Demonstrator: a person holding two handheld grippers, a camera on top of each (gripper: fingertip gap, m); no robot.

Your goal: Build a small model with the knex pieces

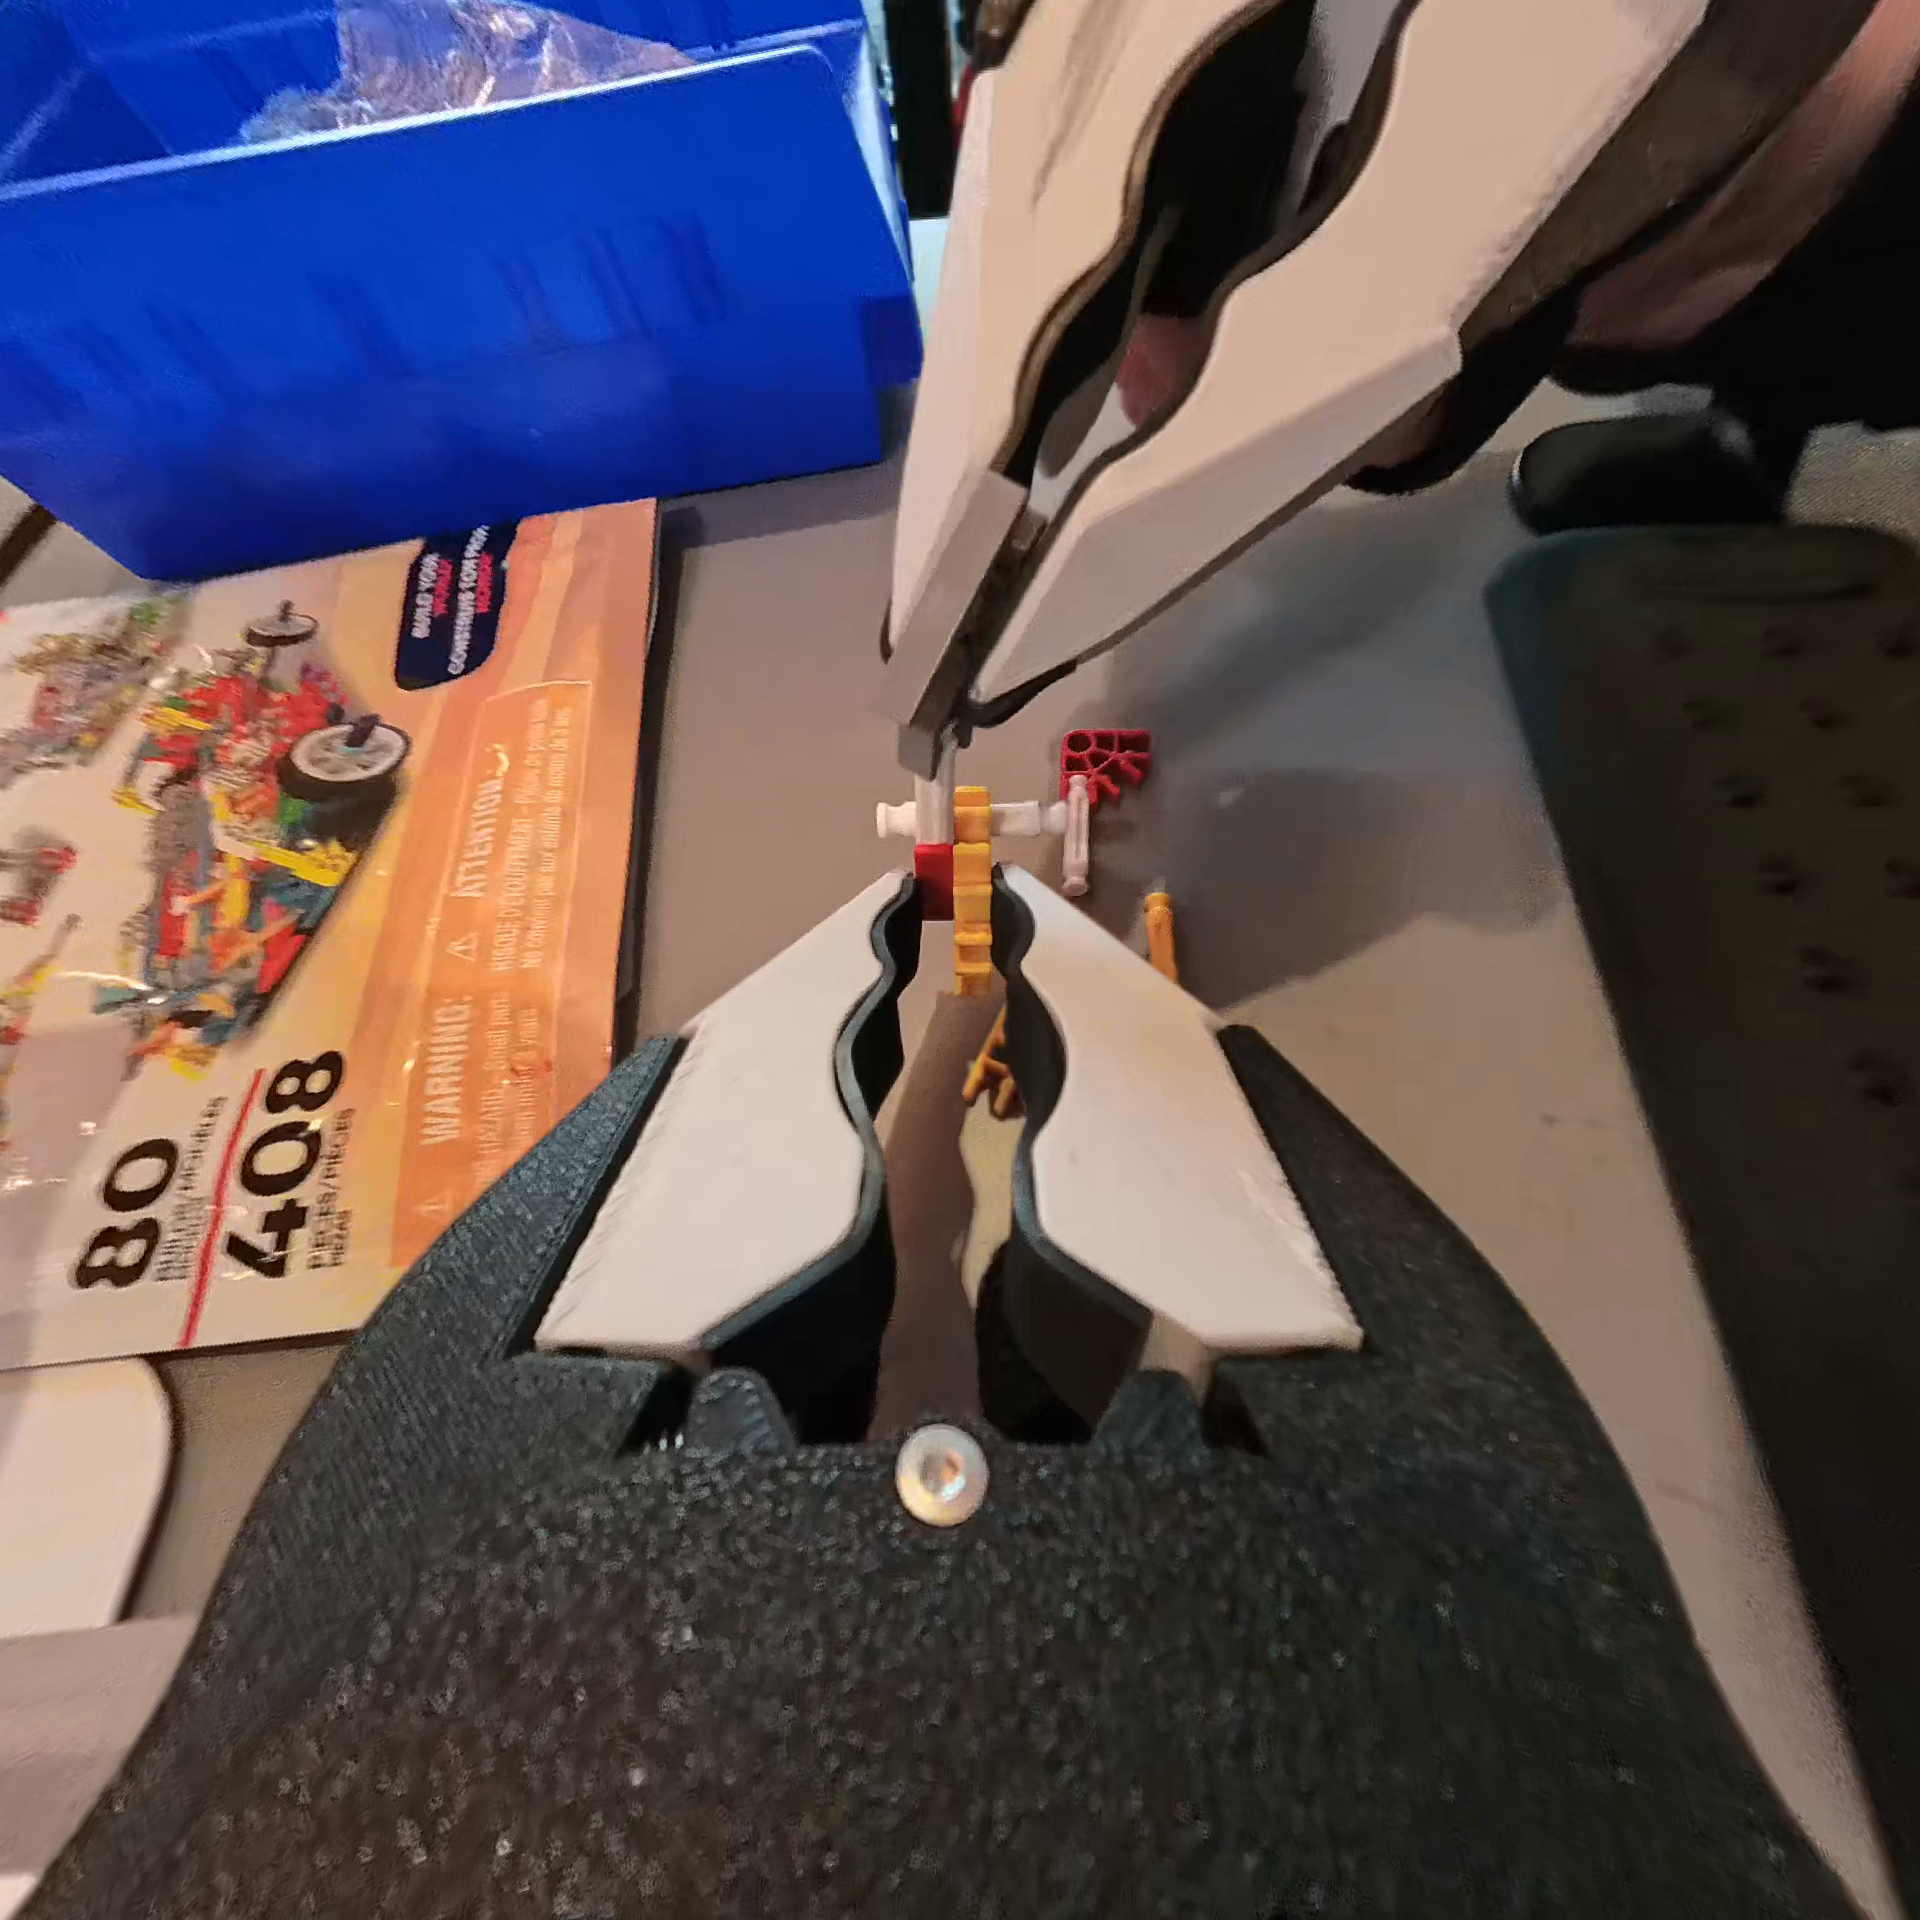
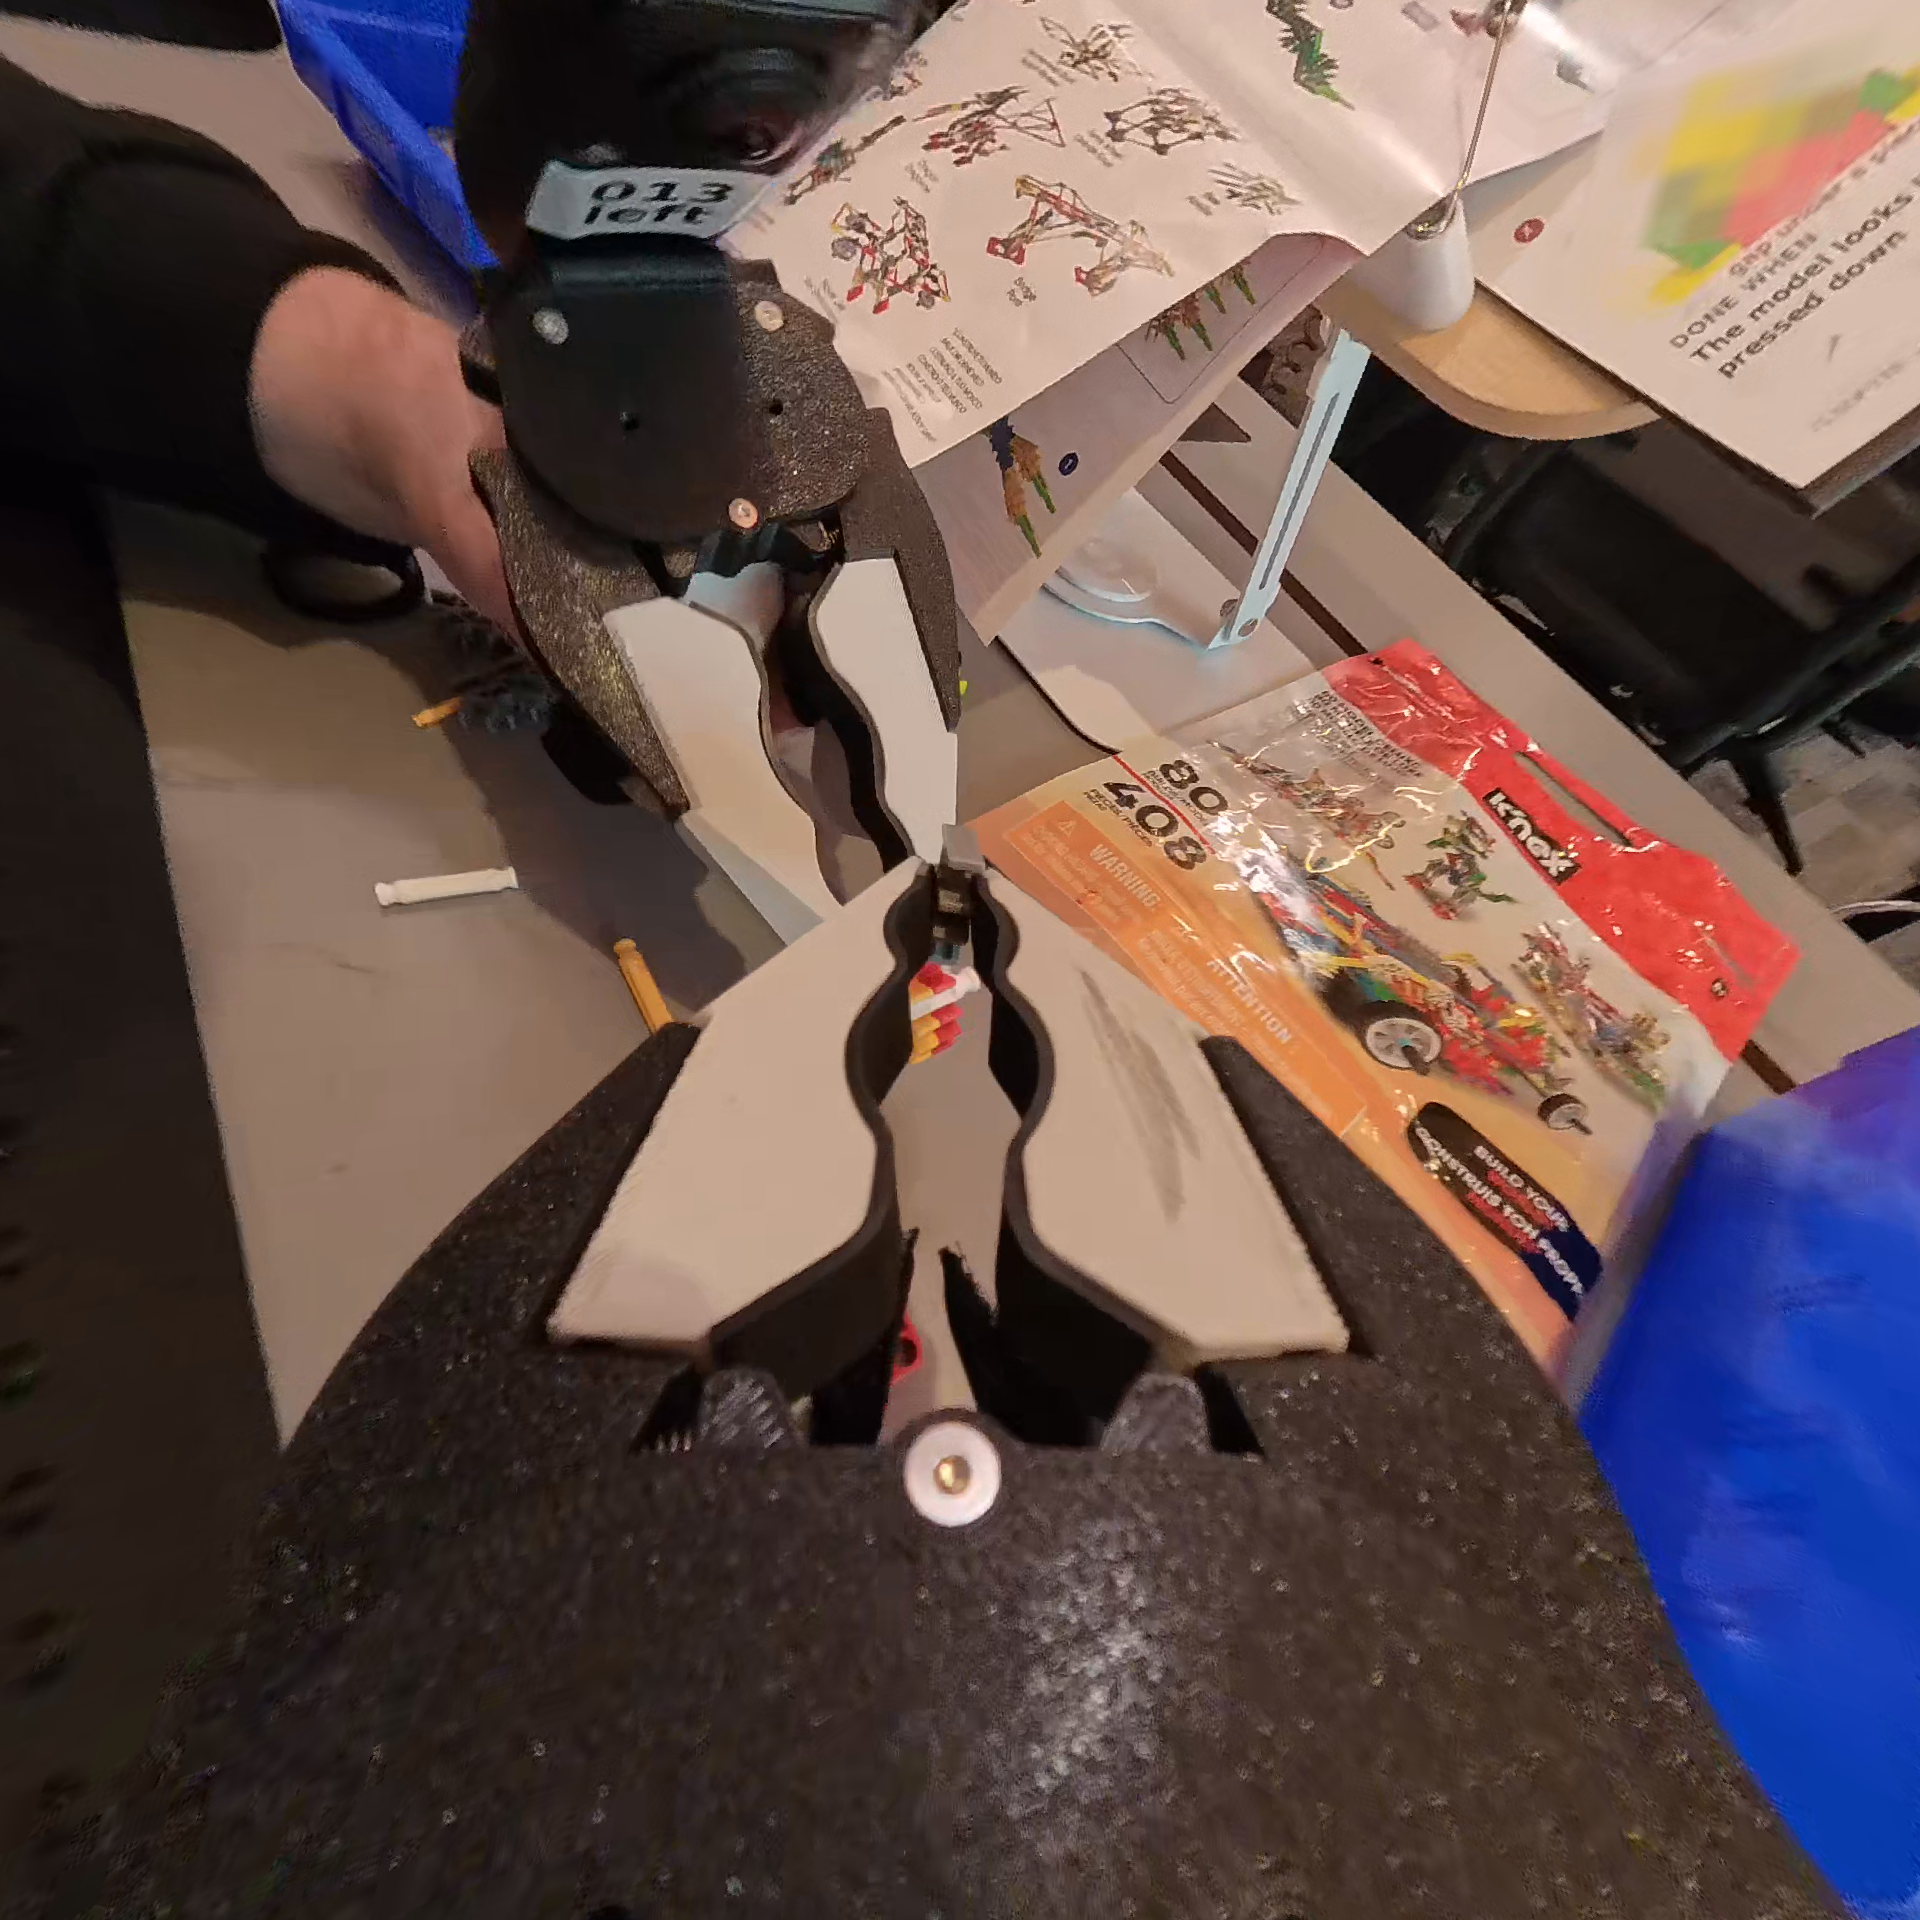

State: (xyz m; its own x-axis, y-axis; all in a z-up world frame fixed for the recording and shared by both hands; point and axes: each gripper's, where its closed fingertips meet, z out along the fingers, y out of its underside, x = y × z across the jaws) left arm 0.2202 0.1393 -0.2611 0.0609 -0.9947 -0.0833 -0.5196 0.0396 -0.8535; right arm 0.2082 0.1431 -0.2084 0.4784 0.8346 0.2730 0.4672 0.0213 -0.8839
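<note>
My left gripper [image 1: 951, 904] is clamped on a small toy assembly [image 1: 961, 883]: yellow connector plus red piece, white rod crossing it left to right. My right gripper [image 1: 951, 732] comes down from the far side, fingers pinched on a grey piece [image 1: 932, 774] that meets the assembly's top; its long axis runs up-down, square to the rod. Both tips nearly touch.

In the right wrist view the grey piece [image 2: 958, 847] sits at my fingertips, assembly below.

Loose red connector [image 1: 1103, 761] just right, white rod [image 2: 445, 886] apart, printed bag [image 1: 312, 883] left, blue bin [image 1: 447, 312] far left, all on the grey table [image 1: 1351, 831].
</note>
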